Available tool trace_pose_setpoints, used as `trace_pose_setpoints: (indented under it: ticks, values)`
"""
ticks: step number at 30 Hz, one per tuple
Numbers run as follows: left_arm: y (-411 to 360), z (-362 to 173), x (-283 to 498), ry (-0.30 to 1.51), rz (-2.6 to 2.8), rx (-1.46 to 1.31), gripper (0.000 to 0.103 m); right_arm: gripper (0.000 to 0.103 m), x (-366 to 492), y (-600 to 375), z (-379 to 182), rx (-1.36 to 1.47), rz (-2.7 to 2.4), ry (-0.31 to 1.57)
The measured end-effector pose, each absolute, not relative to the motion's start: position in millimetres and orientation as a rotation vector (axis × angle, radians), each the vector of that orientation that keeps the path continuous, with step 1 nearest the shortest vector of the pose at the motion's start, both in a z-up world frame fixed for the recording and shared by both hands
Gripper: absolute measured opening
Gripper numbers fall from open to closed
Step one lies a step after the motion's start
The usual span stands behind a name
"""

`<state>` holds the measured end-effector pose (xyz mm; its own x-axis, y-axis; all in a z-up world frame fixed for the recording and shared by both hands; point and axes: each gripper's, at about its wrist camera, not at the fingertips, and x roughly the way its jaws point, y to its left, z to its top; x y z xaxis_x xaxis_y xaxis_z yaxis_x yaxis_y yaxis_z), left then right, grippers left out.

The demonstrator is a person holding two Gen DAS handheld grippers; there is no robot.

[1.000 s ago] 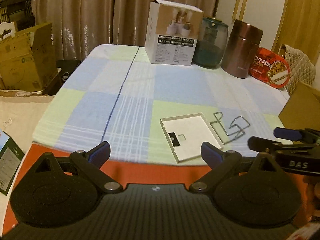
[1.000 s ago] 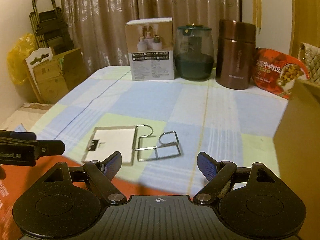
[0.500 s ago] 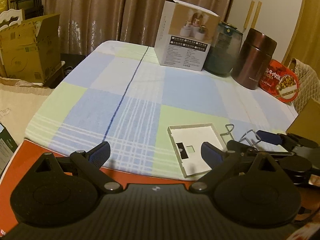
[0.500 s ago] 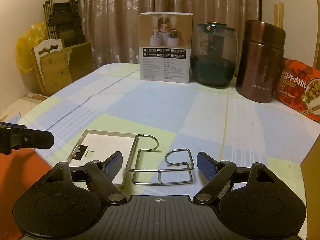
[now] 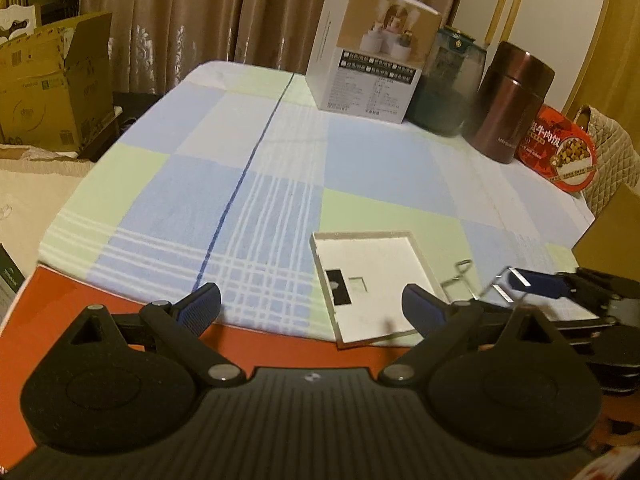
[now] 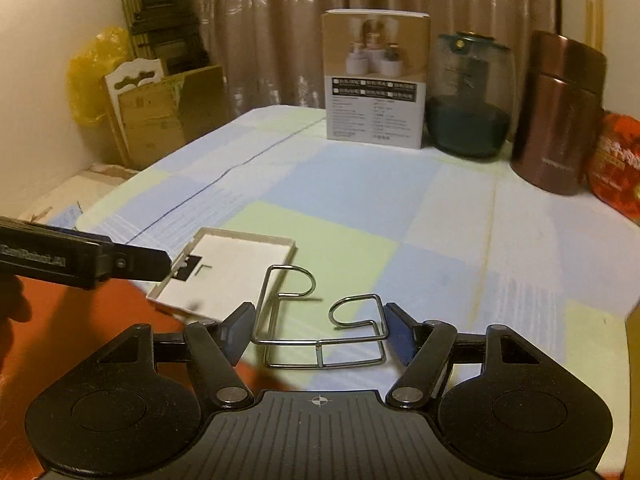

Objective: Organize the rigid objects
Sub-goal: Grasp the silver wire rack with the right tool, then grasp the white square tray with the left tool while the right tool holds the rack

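L gripper (image 5: 311,307) jaws wide apart, nothing betw them; hovers over near edge of table (image 5: 248,184), white tray (image 5: 370,280) just ahead on its R side. In R wrist view its finger pokes in from the left, tip near tray's near-left corner; can't tell if touching.

White tray (image 6: 228,272): flat, shallow rim, lying open-side up at near table edge, partly overhanging the red surface (image 5: 80,300) below. Looks like light, stiff plastic or foam; prob. slides easily on the cloth. Best hold: pinch a rim wall, not the flat floor.

Wire rack (image 6: 320,320): thin bent metal w/ two hook loops, lying just R of the tray on the checked cloth. Judged light, stiff, a bit springy, slippery on pads, may twist if pinched at one wire. Best hold: across the double-bar base, where R gripper (image 6: 320,330) now straddles it.

R gripper jaws closing, rack betw them; pads look just beside the outer wires, contact not clear, so not clamped yet.

Back row untouched: white box (image 6: 376,80), dark glass jar (image 6: 468,96), brown flask (image 6: 560,112).

Vs 1 s ago: both grippers came lower and nearer the table; rack was ahead of the R jaws, now sits betw them; R jaws narrower. L jaws same width. Tray and rack haven't moved.
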<state>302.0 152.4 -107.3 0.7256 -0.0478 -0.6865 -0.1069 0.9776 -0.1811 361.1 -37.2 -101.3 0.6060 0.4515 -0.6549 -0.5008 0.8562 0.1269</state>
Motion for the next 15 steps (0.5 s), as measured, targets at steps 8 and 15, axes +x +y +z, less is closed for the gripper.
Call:
trace_pose_setpoints:
  ticks: [8,15]
  values:
    - [125.0,-119.1,321.9,0.762,0.010,-0.178,0.096,0.066,356.7,-73.6,-85.2,-0.031,0.364,0.769]
    - [97.6,-123.1,344.7,0.762,0.045,-0.163,0.101,0.066,351.6,-86.8,-77.0,0.002,0.325,0.774]
